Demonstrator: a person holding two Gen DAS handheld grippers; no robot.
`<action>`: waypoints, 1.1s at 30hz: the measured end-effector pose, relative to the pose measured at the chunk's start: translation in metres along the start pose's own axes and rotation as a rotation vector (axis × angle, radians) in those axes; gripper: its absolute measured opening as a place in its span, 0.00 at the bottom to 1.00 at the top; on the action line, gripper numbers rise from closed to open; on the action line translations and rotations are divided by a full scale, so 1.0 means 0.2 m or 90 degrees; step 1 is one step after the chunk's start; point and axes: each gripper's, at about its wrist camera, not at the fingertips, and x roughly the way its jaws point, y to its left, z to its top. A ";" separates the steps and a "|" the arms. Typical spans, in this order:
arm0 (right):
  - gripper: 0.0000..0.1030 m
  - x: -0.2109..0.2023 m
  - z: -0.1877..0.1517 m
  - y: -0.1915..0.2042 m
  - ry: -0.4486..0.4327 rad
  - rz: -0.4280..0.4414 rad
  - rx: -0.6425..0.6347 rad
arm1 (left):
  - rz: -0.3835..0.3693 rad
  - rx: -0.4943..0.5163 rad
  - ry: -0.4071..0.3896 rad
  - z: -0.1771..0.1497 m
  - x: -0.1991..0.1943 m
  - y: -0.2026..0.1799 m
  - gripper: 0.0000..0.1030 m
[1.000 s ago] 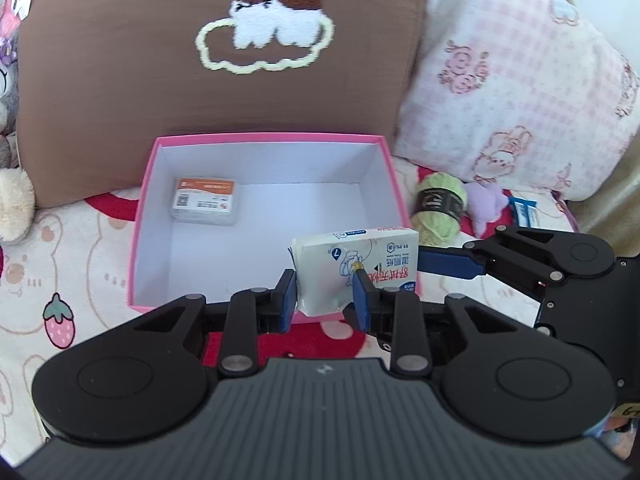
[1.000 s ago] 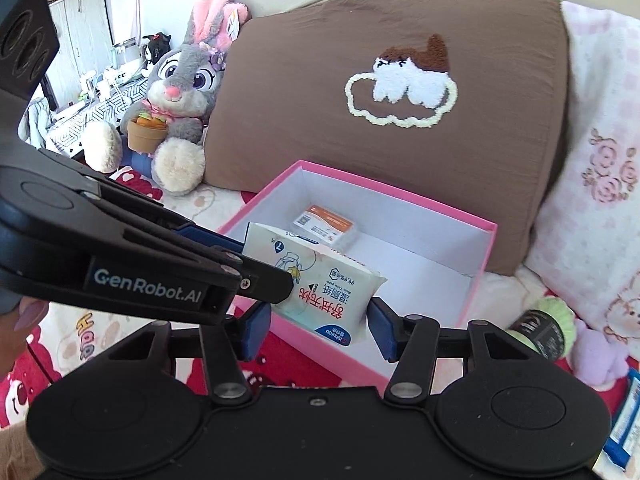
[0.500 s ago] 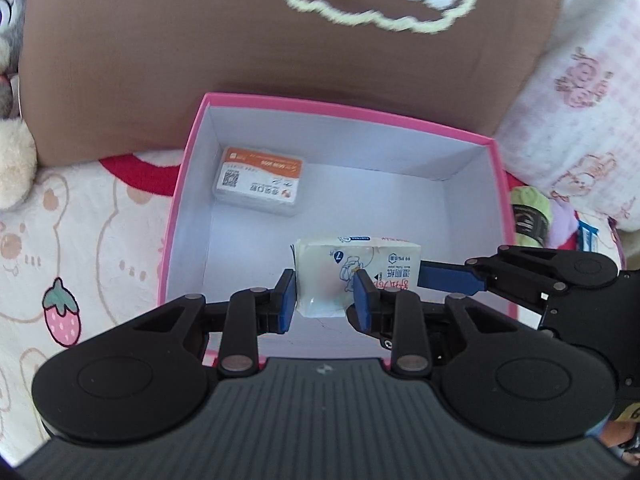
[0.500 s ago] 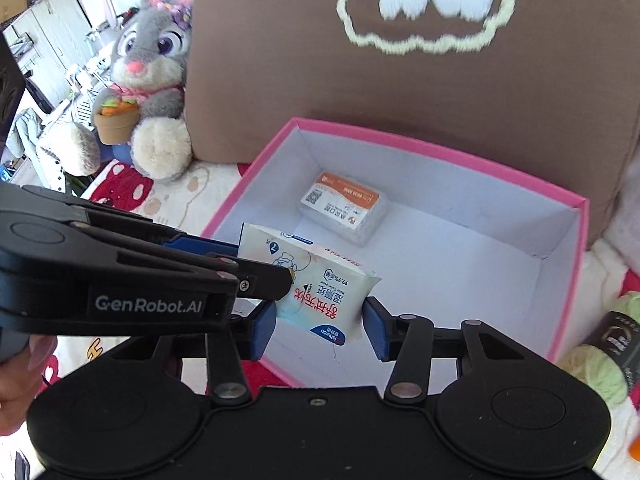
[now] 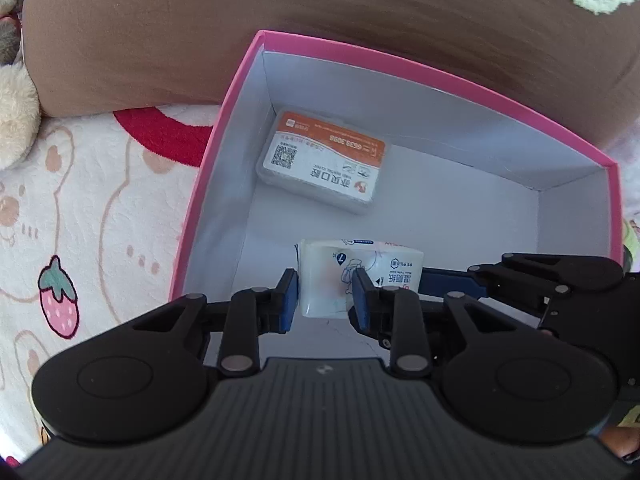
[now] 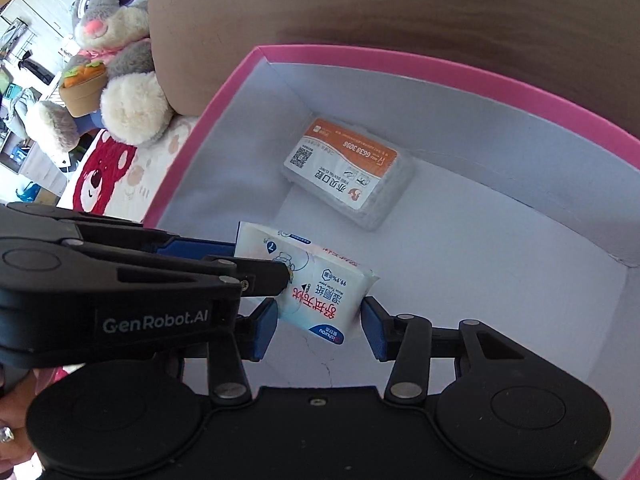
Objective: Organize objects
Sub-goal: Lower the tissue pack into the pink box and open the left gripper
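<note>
A white wet-wipe pack [image 5: 384, 264] with red lettering hangs just above the white floor of the pink box [image 5: 400, 60], near its front. My left gripper [image 5: 324, 296] is shut on the pack's left end. From the other side my right gripper [image 6: 318, 328] has the pack [image 6: 320, 280] between its blue pads; its jaws are closing and both pads touch the wrapper. One of its fingers [image 5: 448, 280] shows at the right of the left wrist view. An orange-and-white card box [image 6: 348, 172] lies flat in the far left corner of the pink box [image 6: 400, 64].
A brown pillow [image 5: 200, 40] stands right behind the box. A grey plush rabbit [image 6: 116, 40] sits at the left on the printed bedspread [image 5: 80, 220]. A hand [image 6: 12, 432] shows at the lower left of the right wrist view.
Both grippers have moved forward and down with the pack, from in front of the box rim to low inside it. The right pads have drawn in onto the pack.
</note>
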 end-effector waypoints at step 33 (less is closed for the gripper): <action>0.19 0.20 0.07 -0.15 -0.027 0.057 0.128 | -0.019 -0.004 -0.090 0.07 -0.03 0.05 0.24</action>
